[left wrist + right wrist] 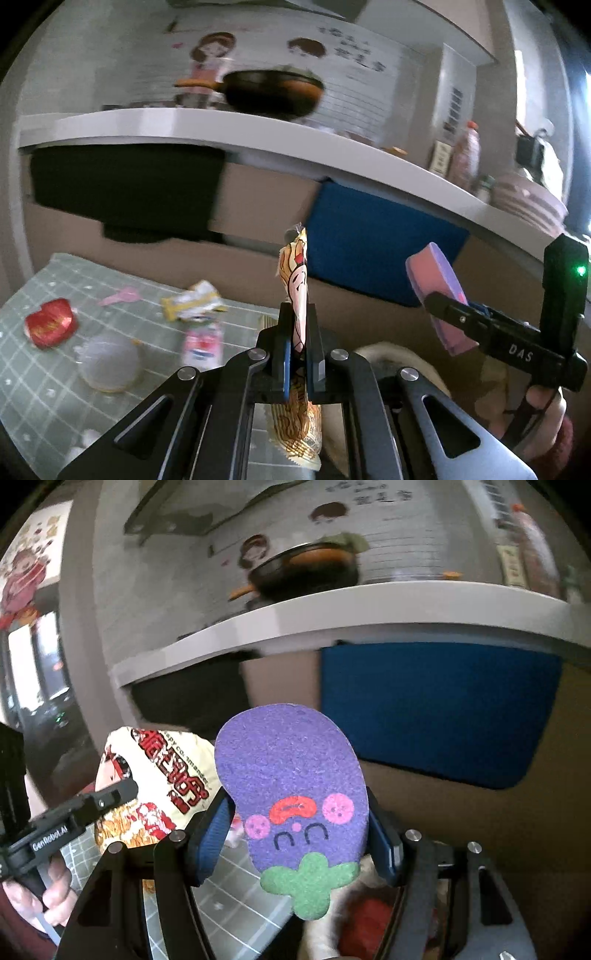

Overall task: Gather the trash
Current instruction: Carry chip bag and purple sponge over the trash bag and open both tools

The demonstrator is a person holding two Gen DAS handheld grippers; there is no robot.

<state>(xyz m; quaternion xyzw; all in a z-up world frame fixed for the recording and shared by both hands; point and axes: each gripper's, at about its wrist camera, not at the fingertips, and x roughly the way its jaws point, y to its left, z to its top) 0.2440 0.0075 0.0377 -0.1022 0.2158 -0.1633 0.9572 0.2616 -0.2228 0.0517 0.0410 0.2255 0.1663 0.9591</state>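
White counter curving across; dark pan on top. Tiled wall behind, cartoon stickers. Brown cabinet front below, blue panel. Bright window left.
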